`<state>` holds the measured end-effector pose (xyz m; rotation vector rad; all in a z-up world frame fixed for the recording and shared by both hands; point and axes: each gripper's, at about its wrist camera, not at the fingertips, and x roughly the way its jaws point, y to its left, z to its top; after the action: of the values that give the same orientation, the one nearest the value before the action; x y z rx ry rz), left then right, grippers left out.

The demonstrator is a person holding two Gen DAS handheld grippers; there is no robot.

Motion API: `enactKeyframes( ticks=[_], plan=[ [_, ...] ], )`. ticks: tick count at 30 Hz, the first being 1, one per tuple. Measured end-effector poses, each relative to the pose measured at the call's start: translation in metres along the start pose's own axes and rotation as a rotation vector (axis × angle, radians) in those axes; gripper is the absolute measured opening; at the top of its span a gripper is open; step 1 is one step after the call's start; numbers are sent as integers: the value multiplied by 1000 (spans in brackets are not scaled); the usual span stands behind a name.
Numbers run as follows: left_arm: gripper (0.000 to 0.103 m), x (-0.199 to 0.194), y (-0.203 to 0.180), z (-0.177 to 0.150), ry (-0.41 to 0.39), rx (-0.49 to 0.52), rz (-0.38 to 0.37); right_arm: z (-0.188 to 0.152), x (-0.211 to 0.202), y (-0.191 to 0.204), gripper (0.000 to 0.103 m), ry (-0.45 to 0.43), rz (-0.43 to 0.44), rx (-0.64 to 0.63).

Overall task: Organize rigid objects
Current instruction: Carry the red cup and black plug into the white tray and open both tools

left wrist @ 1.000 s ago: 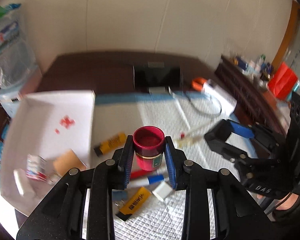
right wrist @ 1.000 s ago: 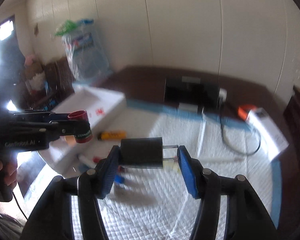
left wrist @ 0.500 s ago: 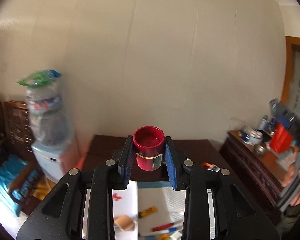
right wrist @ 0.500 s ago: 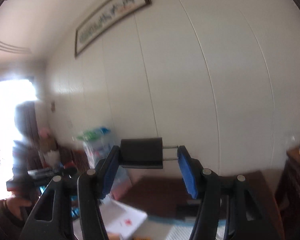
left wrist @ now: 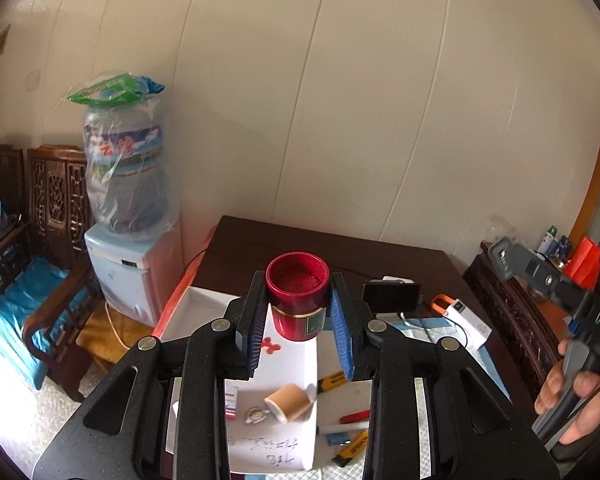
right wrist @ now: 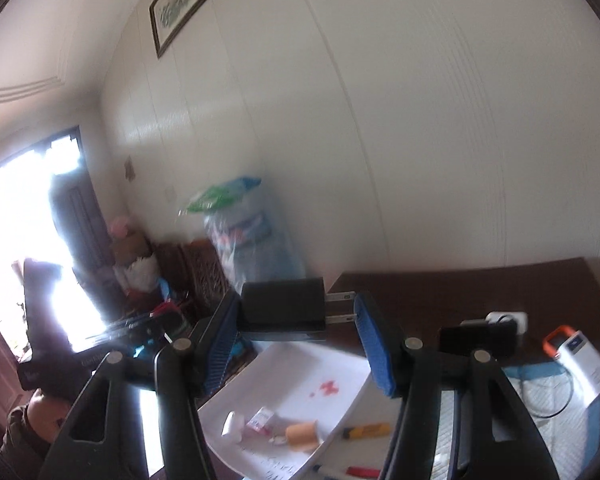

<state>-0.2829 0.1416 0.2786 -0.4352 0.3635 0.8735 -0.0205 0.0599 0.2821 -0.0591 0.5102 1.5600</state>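
Observation:
My left gripper (left wrist: 298, 330) is shut on a dark red round jar (left wrist: 297, 295) and holds it high above the table. My right gripper (right wrist: 298, 342) is shut on a black plug adapter (right wrist: 283, 309) with its two prongs pointing right, also held high. Below lies a white tray (left wrist: 290, 360), also in the right wrist view (right wrist: 300, 376), holding a tan roll (left wrist: 286, 403), a small box (left wrist: 231, 400) and a white piece (right wrist: 230, 423). Yellow lighters (left wrist: 332, 380) and markers (left wrist: 354, 416) lie on the white quilted mat (left wrist: 422, 392).
A dark wooden table (left wrist: 340, 248) stands against the wall. A black phone (left wrist: 390, 296), a white power bank (left wrist: 466, 320) with a cable, and a water dispenser (left wrist: 126, 216) beside wooden chairs (left wrist: 24, 264) are around. The right gripper's body (left wrist: 560, 292) shows at the right.
Both grippers have tilted back down after pointing up at the wall; the tray and table are back in view. The jar and the adapter stay gripped.

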Motion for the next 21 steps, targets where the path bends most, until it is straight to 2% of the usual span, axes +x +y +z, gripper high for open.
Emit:
enactKeyframes(
  ticks=[8, 13, 21],
  plan=[
    [29, 35, 34, -11, 68, -39, 22, -22, 42, 12, 58, 110, 11, -41],
    [29, 75, 58, -27, 146, -84, 26, -40, 78, 8, 58, 197, -6, -55],
    [29, 144, 90, -69, 319, -154, 38, -100, 151, -11, 58, 438, -24, -30]
  ],
)
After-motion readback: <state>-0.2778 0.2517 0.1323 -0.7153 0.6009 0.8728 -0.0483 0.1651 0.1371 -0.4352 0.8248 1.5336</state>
